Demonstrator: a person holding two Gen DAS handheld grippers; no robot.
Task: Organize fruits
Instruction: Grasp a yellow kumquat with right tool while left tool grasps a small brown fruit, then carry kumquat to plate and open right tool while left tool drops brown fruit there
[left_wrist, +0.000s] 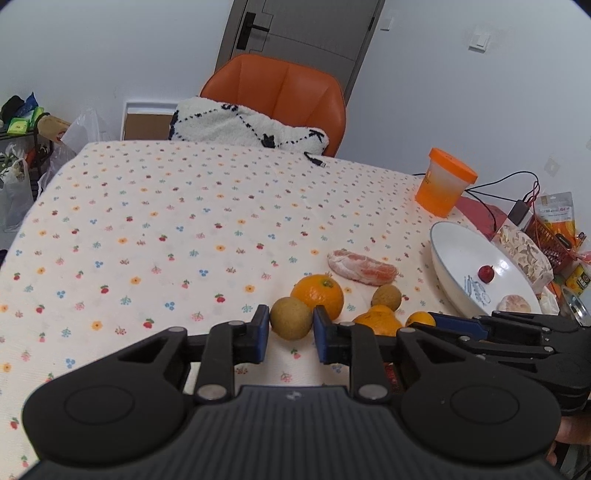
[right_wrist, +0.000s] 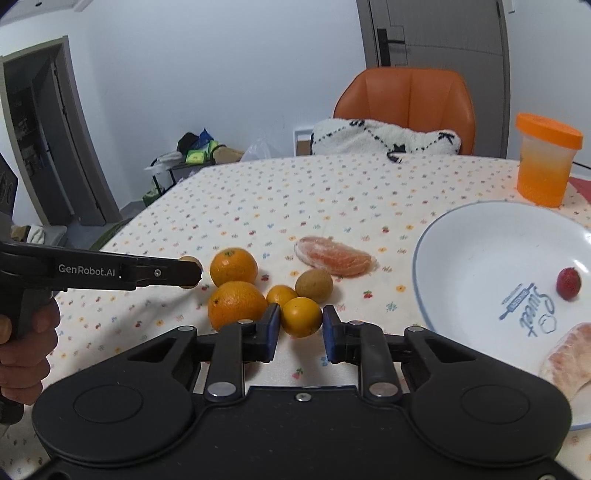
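Left tongs (left_wrist: 290, 325) straddle brown fruit (left_wrist: 291, 318) on bench (left_wrist: 147, 229); pads flank it closely, contact not confirmed, cannot tell if clenched. Right tongs (right_wrist: 301, 325) straddle small orange (right_wrist: 301, 316); left pad near touching, right pad shows gap: released. Both fruits sit in cluster beside plate (right_wrist: 461, 251). Plate holds strawberry (right_wrist: 568, 283), peeled segment (right_wrist: 569, 362).

Advice: centre each fruit between pads, close gently, lift straight up to avoid knocking neighbouring oranges. Round fruit may roll. Set down in bare part of plate.

Fruits (right_wrist: 258, 291) left of bowl (right_wrist: 461, 236)
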